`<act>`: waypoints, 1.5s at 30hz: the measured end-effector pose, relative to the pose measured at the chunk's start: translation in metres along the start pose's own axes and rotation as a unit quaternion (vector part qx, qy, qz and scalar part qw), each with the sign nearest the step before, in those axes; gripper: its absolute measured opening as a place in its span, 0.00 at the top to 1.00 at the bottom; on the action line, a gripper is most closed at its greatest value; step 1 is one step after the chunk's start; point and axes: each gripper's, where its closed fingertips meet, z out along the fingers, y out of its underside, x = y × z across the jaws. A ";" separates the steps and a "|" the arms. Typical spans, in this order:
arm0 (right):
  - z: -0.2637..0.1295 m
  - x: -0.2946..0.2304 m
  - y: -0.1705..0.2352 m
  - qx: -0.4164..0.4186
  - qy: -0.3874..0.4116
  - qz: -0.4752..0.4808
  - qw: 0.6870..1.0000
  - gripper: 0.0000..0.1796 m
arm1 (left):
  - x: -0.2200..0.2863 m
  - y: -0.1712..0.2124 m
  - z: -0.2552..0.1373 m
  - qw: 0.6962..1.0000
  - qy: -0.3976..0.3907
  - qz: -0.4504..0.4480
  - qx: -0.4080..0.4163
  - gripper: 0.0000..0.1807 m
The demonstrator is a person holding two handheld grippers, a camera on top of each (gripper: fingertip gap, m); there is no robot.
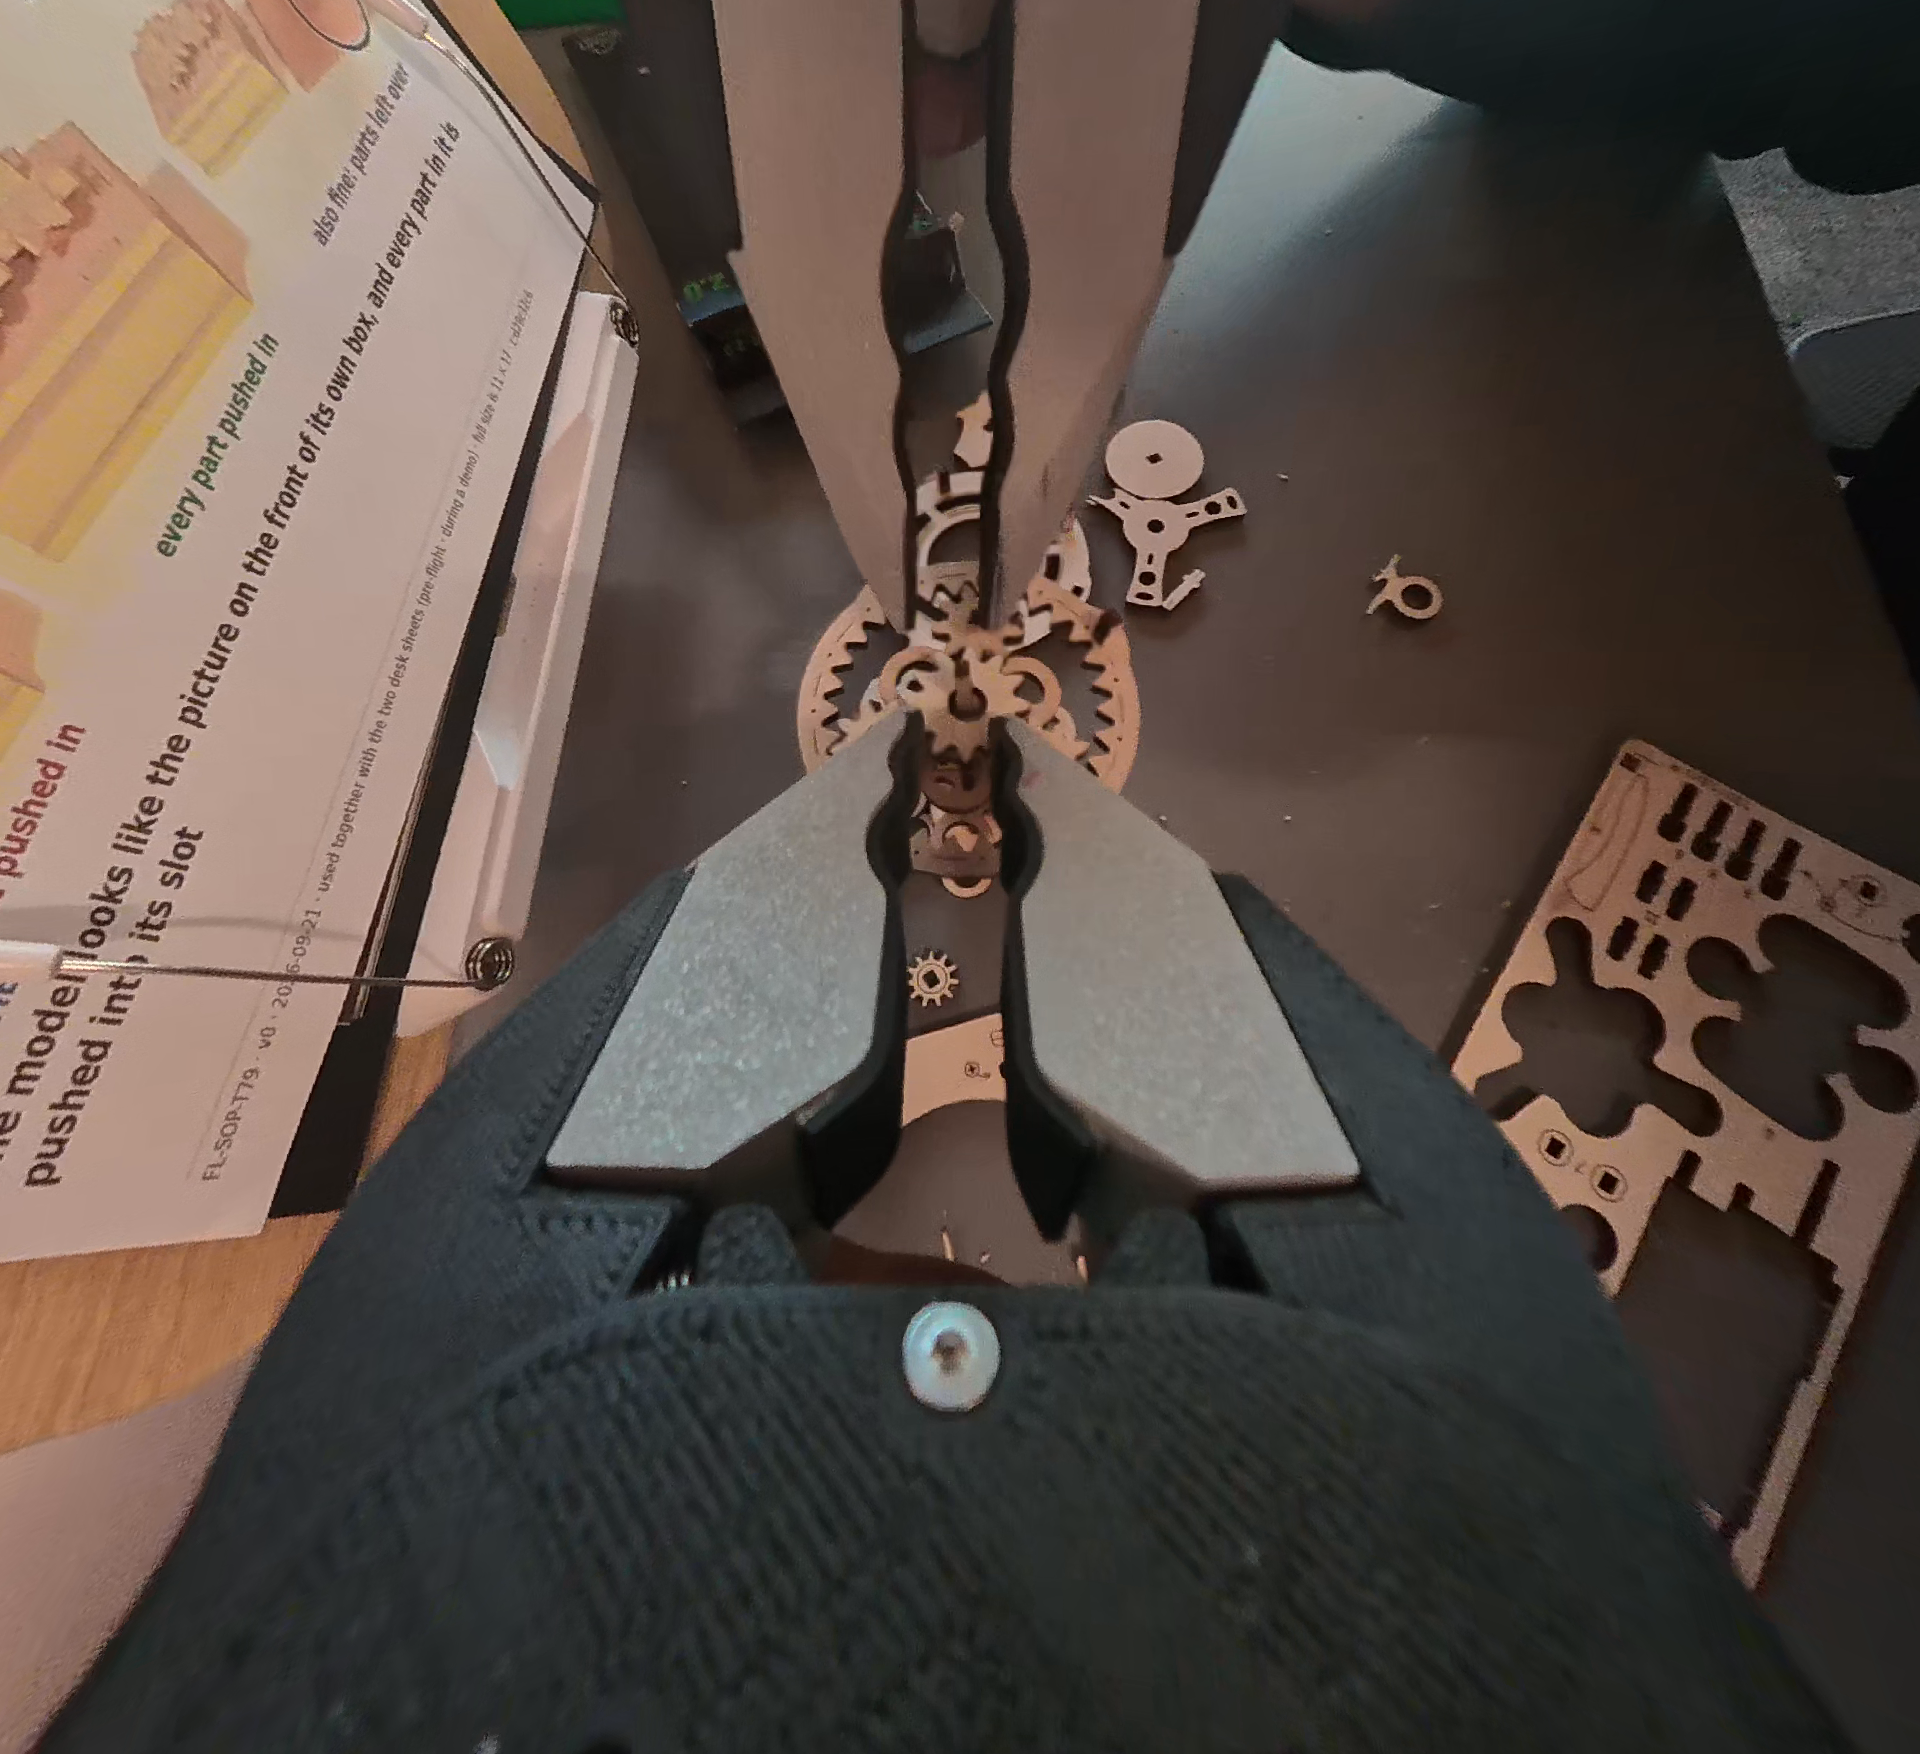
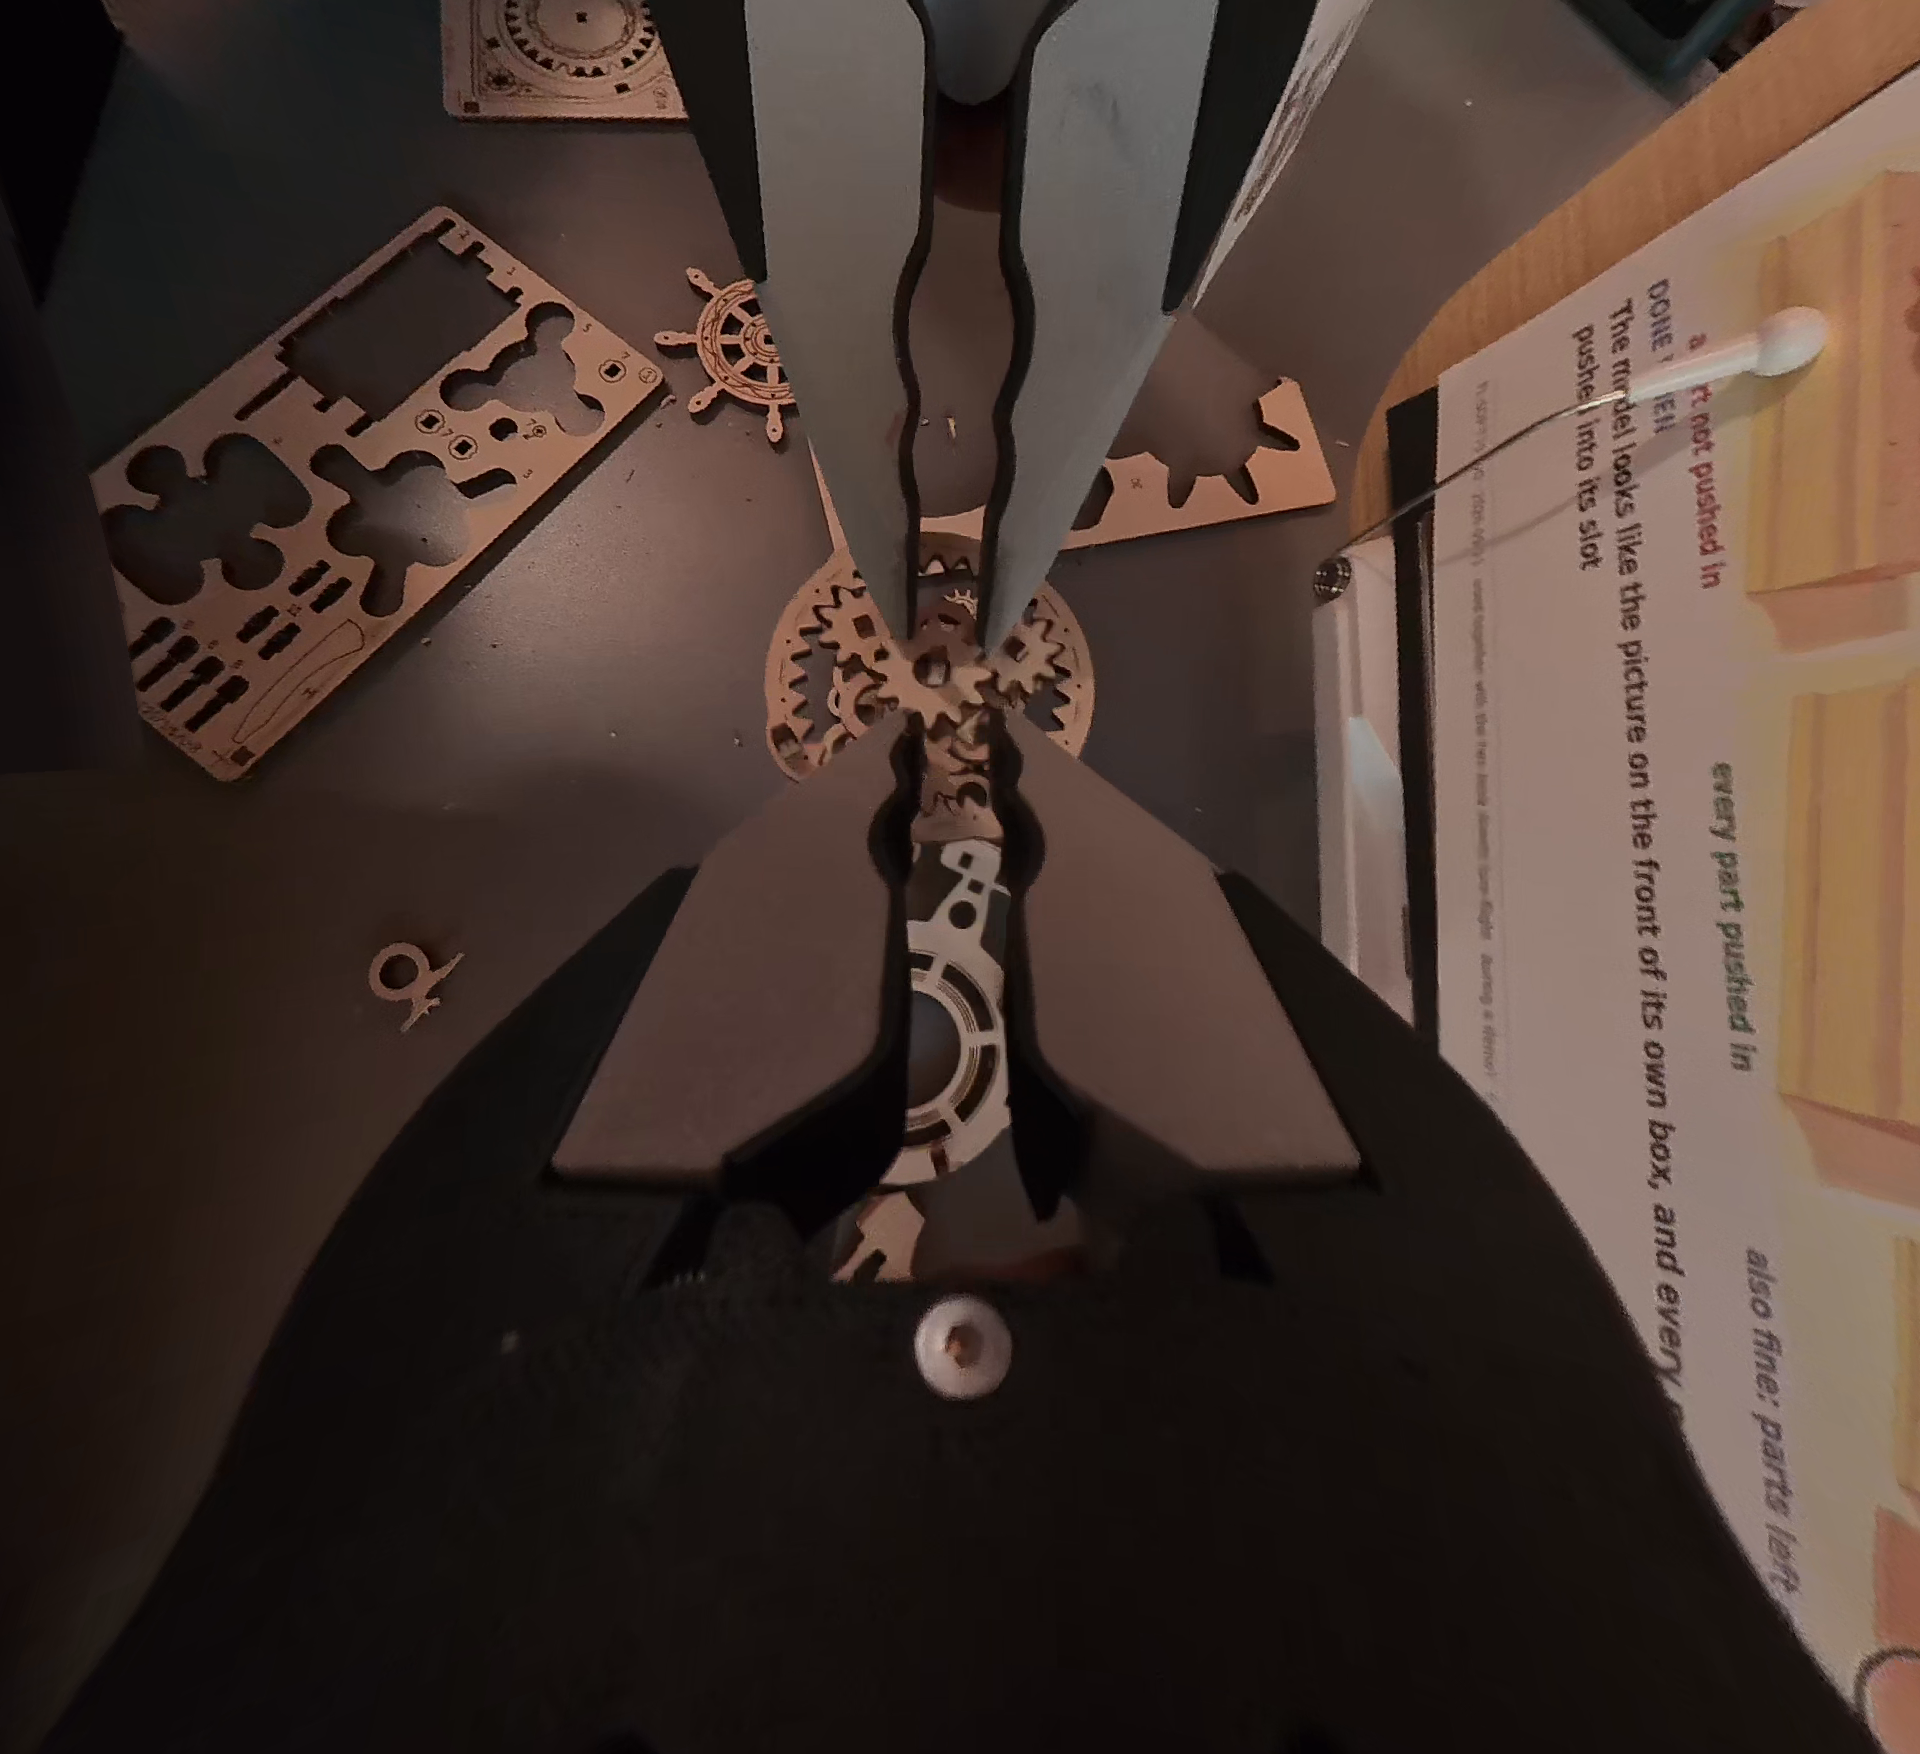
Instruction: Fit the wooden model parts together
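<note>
Left gripper [image 1: 954, 736]: pinching small pale wooden gear [image 1: 961, 665] | right gripper [image 2: 954, 736]: pinching same gear, opposite side | round wooden toothed ring [image 2: 1070, 696]: beneath, on dark table [image 2: 520, 873].

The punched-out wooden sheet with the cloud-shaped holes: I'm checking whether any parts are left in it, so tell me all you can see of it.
The punched-out wooden sheet is a thin, pale rectangular plywood panel lying flat on the dark table, apart from both grippers. It has two large lobed cut-outs, a big rectangular opening, rows of small empty slots and a few tiny square holes. Most parts look removed; a long curved outline along one edge seems uncut. Nothing rests on it.
</note>
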 end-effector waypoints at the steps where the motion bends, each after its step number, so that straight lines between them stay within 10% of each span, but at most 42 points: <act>1: -0.002 0.001 0.001 -0.001 0.000 0.001 1.000 0.95 | 0.000 0.000 0.001 1.000 0.001 -0.001 0.001 0.94; 45: 0.006 -0.008 -0.001 0.003 -0.011 -0.021 1.000 0.97 | 0.002 -0.002 0.002 1.000 0.026 0.012 -0.010 0.97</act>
